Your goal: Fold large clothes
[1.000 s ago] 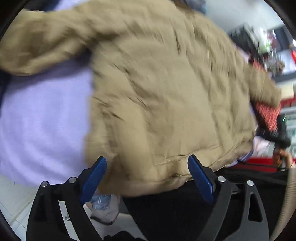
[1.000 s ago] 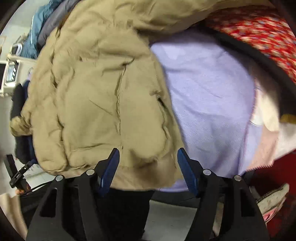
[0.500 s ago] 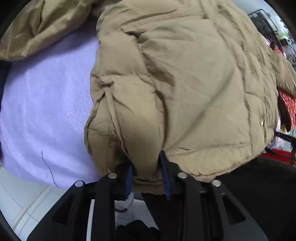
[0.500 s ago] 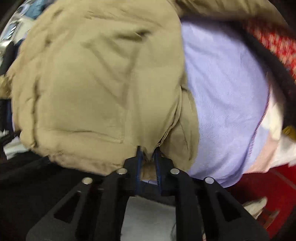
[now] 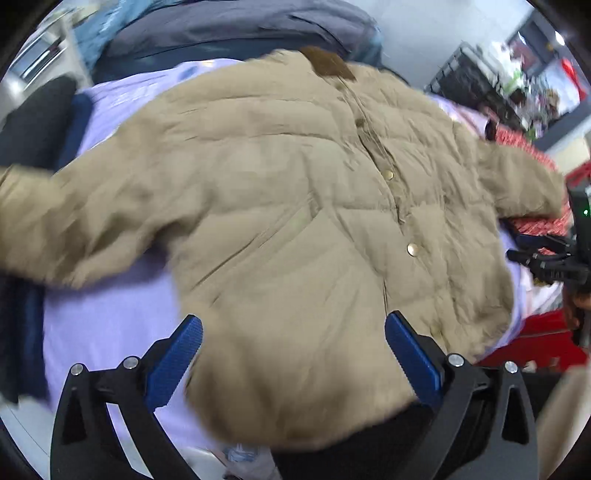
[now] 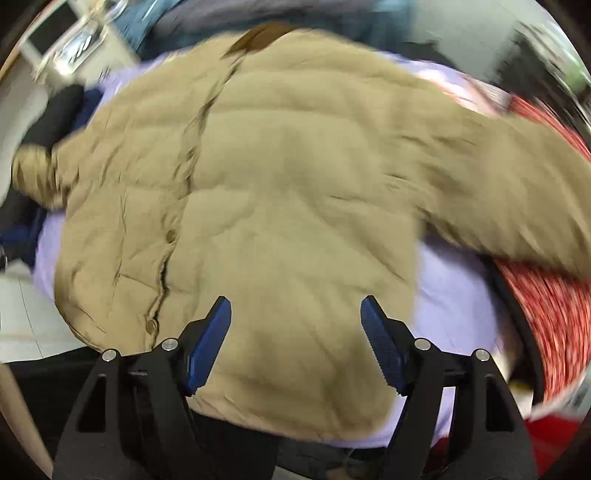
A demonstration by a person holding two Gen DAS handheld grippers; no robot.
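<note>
A tan quilted puffer jacket (image 5: 295, 206) lies front up and spread out on a lilac cloth (image 5: 103, 325), snaps down its middle, brown collar at the far end, sleeves out to both sides. It also fills the right wrist view (image 6: 288, 206). My left gripper (image 5: 293, 343) is open and empty, just above the jacket's near hem. My right gripper (image 6: 295, 332) is open and empty over the hem on the other side. The right gripper also shows at the right edge of the left wrist view (image 5: 546, 258).
A red patterned fabric (image 6: 546, 295) lies to the right of the lilac cloth (image 6: 450, 295). Dark blue and black clothes (image 5: 33, 125) are piled at the left, grey and blue garments (image 5: 229, 26) at the far side. White floor tiles (image 6: 22, 310) show below left.
Both grippers were shut on the jacket's hem half a second ago; now both have opened and let go. The jacket lies spread flat, and both cameras have pulled back, with motion blur.
</note>
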